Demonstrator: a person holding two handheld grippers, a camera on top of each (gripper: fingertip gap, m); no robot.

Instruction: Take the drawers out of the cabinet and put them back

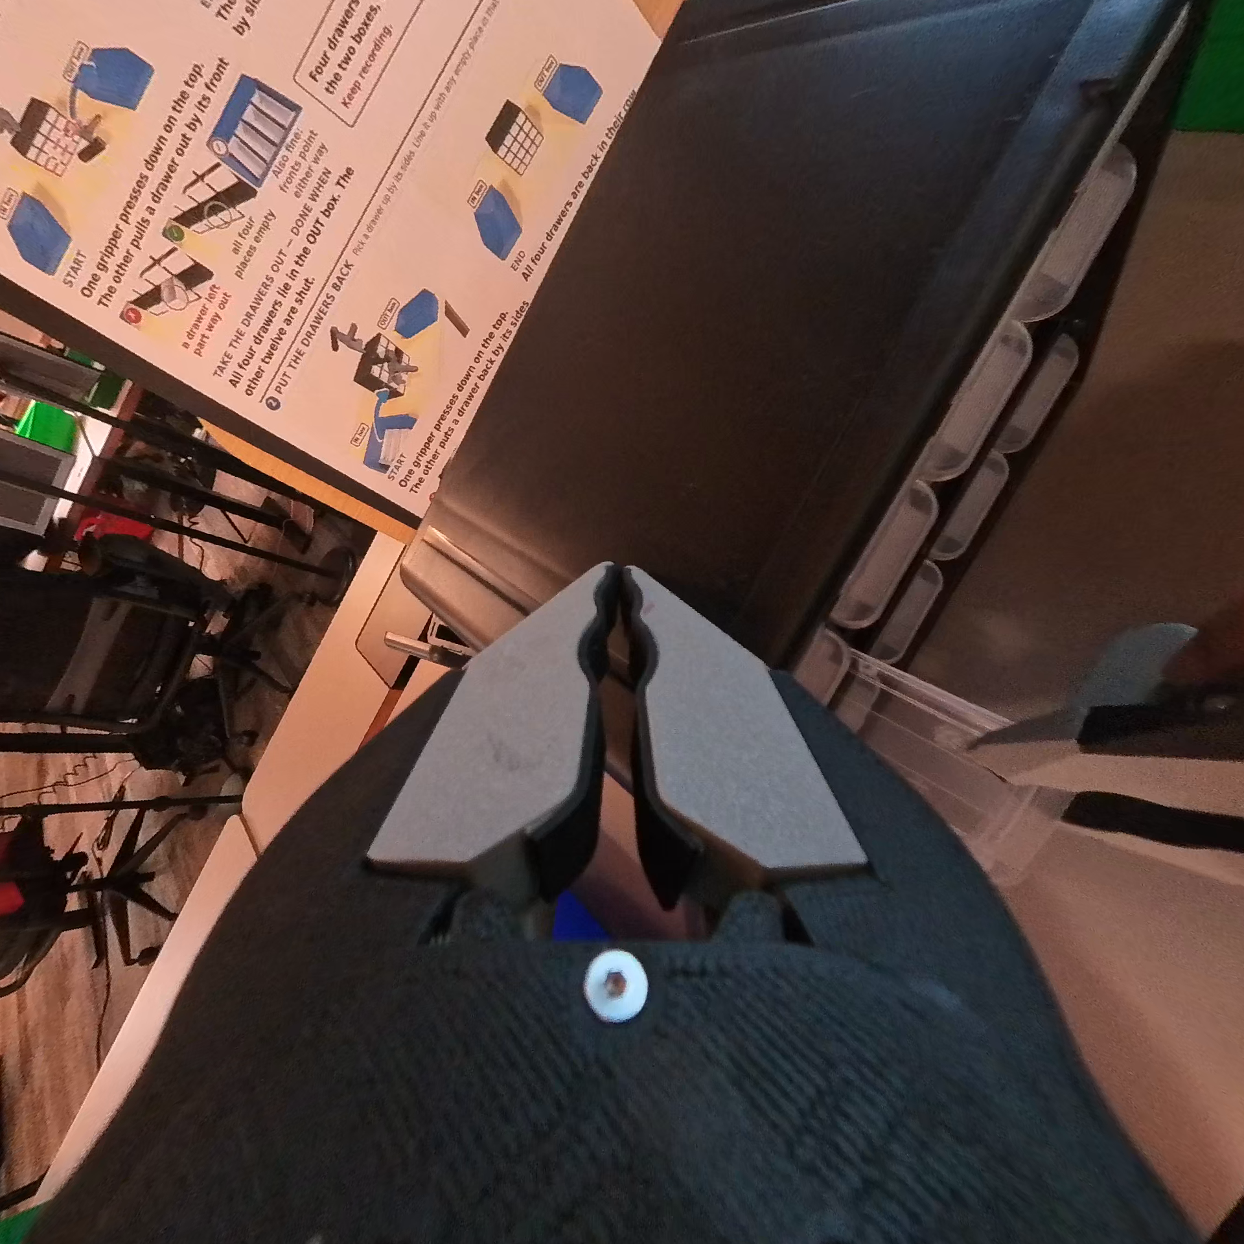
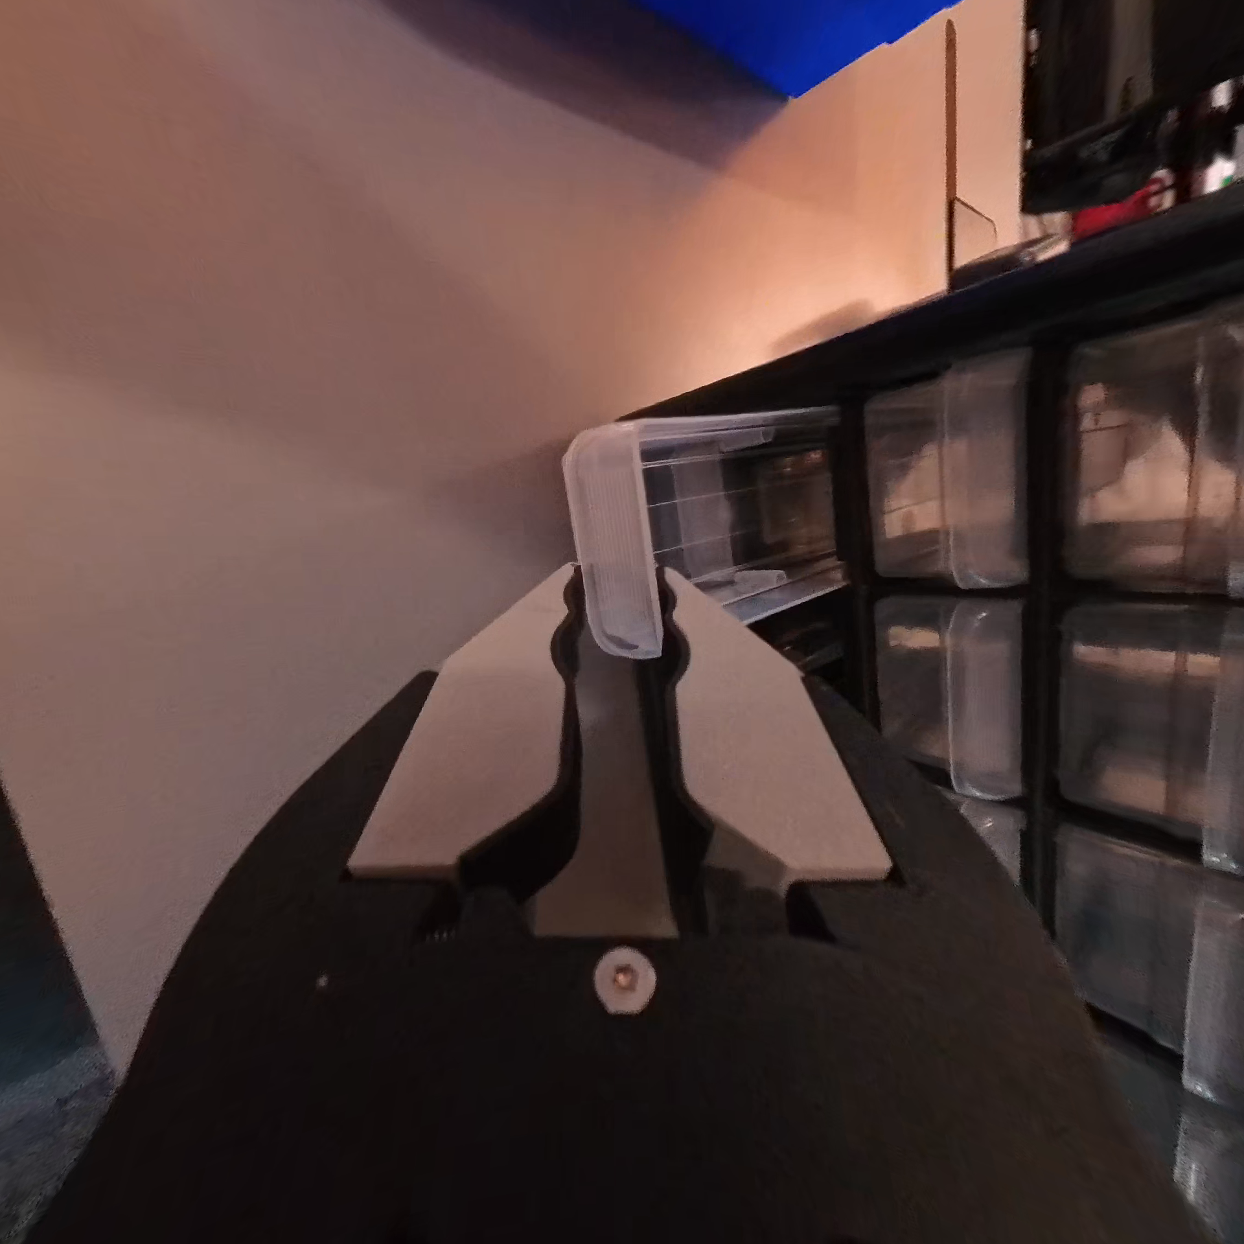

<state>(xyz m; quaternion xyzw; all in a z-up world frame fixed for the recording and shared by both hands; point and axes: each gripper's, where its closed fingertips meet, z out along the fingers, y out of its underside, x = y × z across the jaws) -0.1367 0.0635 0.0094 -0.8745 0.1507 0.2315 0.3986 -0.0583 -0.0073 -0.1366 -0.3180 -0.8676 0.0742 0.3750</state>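
Note:
The black cabinet (image 1: 707, 303) fills the left wrist view, seen along its flat top. My left gripper (image 1: 618, 572) is shut and empty, its tips resting on the cabinet top near the edge. In the right wrist view the cabinet (image 2: 1043, 471) shows its grid of clear drawers. One clear drawer (image 2: 727, 511) sticks well out of the top row. My right gripper (image 2: 618, 579) is shut on this drawer's front handle (image 2: 616, 592). The pulled drawer (image 1: 942, 740) and the right gripper (image 1: 1050, 734) also show in the left wrist view at the right.
A printed instruction sheet (image 1: 269, 202) lies on the table beyond the cabinet. Several shut clear drawers (image 2: 956, 464) fill the cabinet front. A blue box (image 2: 774, 33) stands at the far end of the pale table (image 2: 269, 336). Stands and cables (image 1: 134, 606) crowd the floor at the left.

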